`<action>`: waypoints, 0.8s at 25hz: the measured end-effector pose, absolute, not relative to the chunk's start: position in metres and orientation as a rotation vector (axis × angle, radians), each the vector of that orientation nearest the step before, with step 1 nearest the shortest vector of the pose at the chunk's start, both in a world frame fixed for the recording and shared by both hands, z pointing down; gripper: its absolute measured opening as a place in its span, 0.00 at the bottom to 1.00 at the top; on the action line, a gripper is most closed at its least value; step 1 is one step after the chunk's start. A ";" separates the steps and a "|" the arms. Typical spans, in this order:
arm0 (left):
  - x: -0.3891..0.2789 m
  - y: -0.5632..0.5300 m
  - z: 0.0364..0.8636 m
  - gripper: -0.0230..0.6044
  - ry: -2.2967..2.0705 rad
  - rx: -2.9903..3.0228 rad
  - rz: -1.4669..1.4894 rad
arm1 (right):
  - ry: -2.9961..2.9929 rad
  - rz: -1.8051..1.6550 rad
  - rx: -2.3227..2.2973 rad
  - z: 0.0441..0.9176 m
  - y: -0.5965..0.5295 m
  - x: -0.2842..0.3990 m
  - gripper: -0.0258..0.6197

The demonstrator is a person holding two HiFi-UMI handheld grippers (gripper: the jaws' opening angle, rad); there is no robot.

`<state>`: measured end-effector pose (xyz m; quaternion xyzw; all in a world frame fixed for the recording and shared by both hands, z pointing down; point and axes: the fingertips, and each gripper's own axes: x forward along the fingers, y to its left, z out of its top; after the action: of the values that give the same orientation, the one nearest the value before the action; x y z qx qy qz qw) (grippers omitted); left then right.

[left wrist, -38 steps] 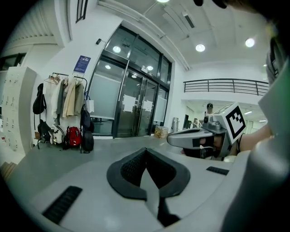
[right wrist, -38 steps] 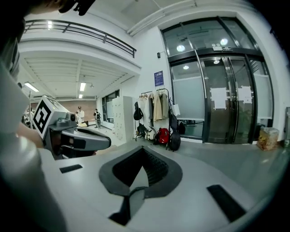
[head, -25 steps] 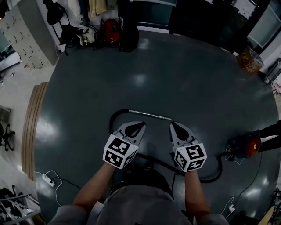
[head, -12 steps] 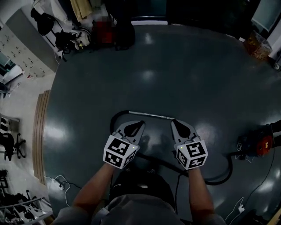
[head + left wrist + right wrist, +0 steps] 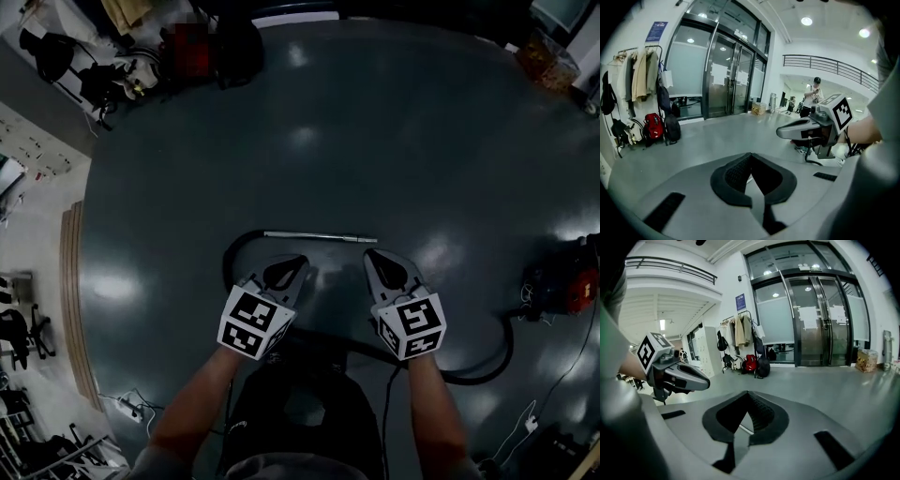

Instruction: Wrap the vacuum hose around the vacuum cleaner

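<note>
A black vacuum hose (image 5: 487, 367) lies on the dark floor. It curls round at the left (image 5: 228, 264), passes under my hands and loops out to the right. Its metal wand (image 5: 319, 236) lies straight across, just beyond both gripper tips. The red vacuum cleaner (image 5: 564, 284) sits at the right edge of the head view. My left gripper (image 5: 300, 262) and right gripper (image 5: 368, 254) hover side by side above the floor, both shut and holding nothing. The left gripper view shows its jaws (image 5: 751, 158) closed, and the right gripper view shows the same (image 5: 747, 395).
A red backpack (image 5: 653, 126) and dark bags stand by the glass doors, under coats on a rack (image 5: 640, 75). A power strip with cable (image 5: 127, 405) lies lower left. Another cable (image 5: 530, 424) runs lower right. A person (image 5: 813, 96) stands far off.
Both grippers have sunk towards the floor together and remain shut. The wand now lies nearer their tips, and the red vacuum cleaner sits higher at the right edge of the head view.
</note>
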<state>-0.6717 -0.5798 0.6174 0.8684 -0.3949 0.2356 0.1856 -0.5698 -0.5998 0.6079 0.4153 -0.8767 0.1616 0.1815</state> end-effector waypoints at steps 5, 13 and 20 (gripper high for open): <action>-0.683 -0.604 0.720 0.05 -1.034 2.440 0.696 | -2.445 0.454 1.097 0.705 -0.615 -0.585 0.05; -0.699 -0.639 0.876 0.05 -0.970 2.408 0.701 | -2.425 0.481 0.908 0.876 -0.638 -0.595 0.05; -0.708 -0.652 0.993 0.05 -0.974 2.395 0.747 | -2.347 0.483 0.766 1.013 -0.649 -0.592 0.05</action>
<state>-0.7082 -0.6516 0.9928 0.8675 -0.3527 0.2706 0.2233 -0.5919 -0.6493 1.0129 0.2897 -0.8876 0.1826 0.3081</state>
